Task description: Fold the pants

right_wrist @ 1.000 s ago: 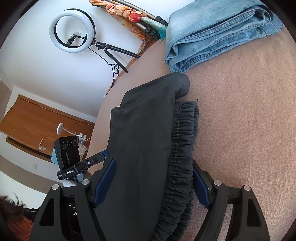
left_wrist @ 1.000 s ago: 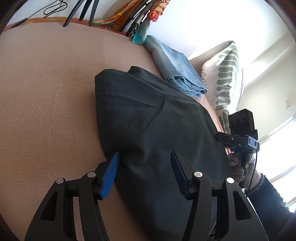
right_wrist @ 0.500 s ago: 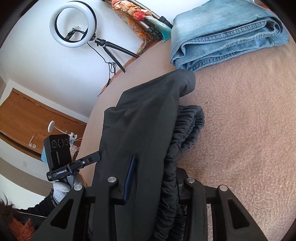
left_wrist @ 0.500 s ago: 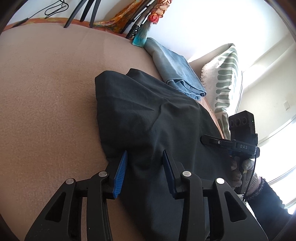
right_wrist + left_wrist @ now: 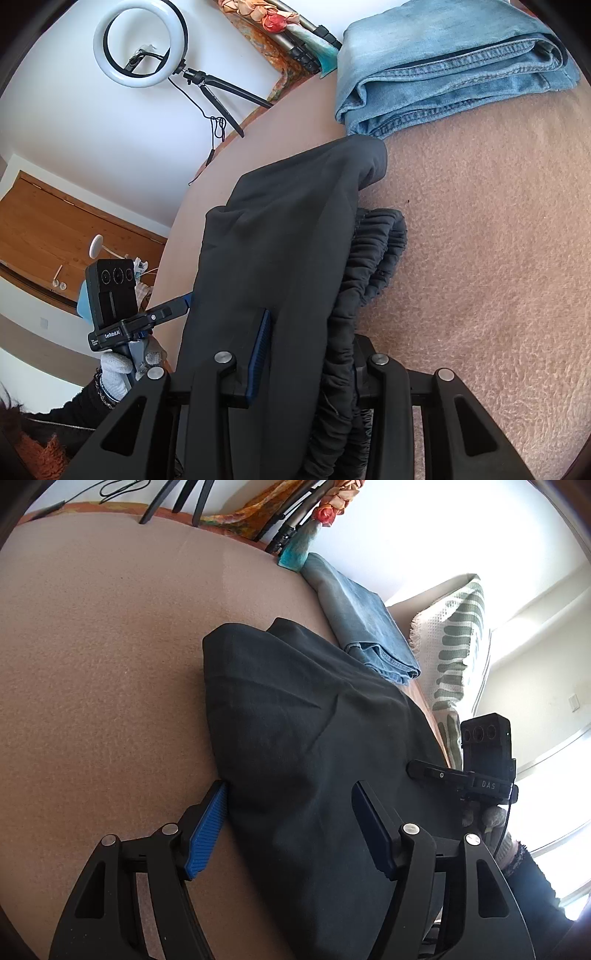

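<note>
Dark grey pants (image 5: 303, 738) lie folded on a tan bed surface (image 5: 92, 664). In the right wrist view the pants (image 5: 280, 240) show a gathered elastic waistband (image 5: 373, 266) on the right. My left gripper (image 5: 291, 823) is open, its blue pads on either side of the pants' near edge. My right gripper (image 5: 306, 350) is shut on the pants near the waistband; only its left pad (image 5: 260, 343) shows, the other is hidden by cloth. Each gripper shows in the other's view, left (image 5: 114, 295) and right (image 5: 484, 760).
Folded blue jeans (image 5: 362, 627) lie beyond the dark pants, also in the right wrist view (image 5: 454, 62). A green-striped white pillow (image 5: 454, 646) stands at the right. A ring light on a tripod (image 5: 140, 44) and patterned cloth (image 5: 273, 22) stand past the bed's far edge.
My left gripper narrowed half a second ago and has opened wide again. My right gripper closed on the pants' waistband side and stays shut.
</note>
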